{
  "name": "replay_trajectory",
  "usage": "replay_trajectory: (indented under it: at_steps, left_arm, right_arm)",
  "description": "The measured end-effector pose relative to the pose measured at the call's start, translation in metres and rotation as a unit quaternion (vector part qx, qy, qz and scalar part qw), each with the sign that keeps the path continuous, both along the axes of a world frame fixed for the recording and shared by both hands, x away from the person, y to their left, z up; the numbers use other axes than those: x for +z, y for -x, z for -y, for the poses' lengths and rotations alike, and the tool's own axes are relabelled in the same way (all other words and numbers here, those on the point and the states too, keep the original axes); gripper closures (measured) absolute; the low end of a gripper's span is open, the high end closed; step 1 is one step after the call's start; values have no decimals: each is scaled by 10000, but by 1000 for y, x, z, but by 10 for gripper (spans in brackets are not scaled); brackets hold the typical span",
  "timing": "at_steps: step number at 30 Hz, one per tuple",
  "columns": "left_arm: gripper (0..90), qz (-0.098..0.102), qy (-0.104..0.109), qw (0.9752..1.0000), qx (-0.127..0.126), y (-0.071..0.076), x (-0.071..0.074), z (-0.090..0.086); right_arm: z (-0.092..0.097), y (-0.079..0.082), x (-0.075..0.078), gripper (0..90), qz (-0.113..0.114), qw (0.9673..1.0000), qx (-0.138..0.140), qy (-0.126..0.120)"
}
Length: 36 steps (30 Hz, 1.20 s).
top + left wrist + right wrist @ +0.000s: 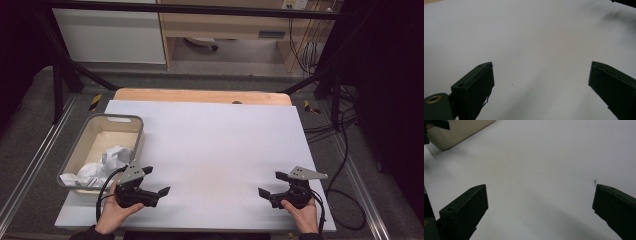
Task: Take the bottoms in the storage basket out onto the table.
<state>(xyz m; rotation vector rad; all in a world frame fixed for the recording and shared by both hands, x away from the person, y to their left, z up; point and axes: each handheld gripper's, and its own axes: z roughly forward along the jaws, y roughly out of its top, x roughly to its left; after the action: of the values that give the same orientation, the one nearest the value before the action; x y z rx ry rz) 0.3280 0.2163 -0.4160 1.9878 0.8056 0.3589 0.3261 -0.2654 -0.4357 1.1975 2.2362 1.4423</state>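
Note:
My left gripper (156, 181) rests low over the white board (215, 150) near its front left, just right of the bin, held by a hand. Its jaws stand wide apart with nothing between them, as the left gripper view (541, 80) shows over bare white surface. My right gripper (272, 184) sits near the board's front right, also in a hand, jaws spread and empty, seen likewise in the right gripper view (540, 202). A beige bin (131, 120) at the board's left holds crumpled white paper (102, 165).
A corner of the bin (461, 130) appears at the top left of the right gripper view. A wooden tabletop edge (200, 95) lies behind the board. Black frame bars and cables (345, 160) run along the right side.

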Motion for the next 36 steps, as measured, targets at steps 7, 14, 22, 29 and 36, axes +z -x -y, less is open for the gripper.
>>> replay_trajectory:
  at_steps: [7, 14, 22, 29, 36]
  left_arm:
    - [60, 7, -3, 10000, 49, 0, 0, 0]
    - [59, -34, -43, 9999, 109, -1, 2, 1]
    - [59, -25, -96, 9998, 144, 0, 5, 2]
    - [59, 45, -128, 9998, 132, 2, 11, 4]
    - [58, 63, -212, 9997, 107, 1, 13, 9]
  right_arm:
    - [0, 0, 0, 5, -11, 10000, -5, 23]
    - [-1, 0, -2, 5, -55, 9999, 4, 99]
    - [-1, 0, -2, 5, -55, 9999, 18, 149]
    - [-1, 0, -2, 5, -62, 9998, 0, 192]
    - [1, 0, -2, 5, -81, 9998, -31, 156]
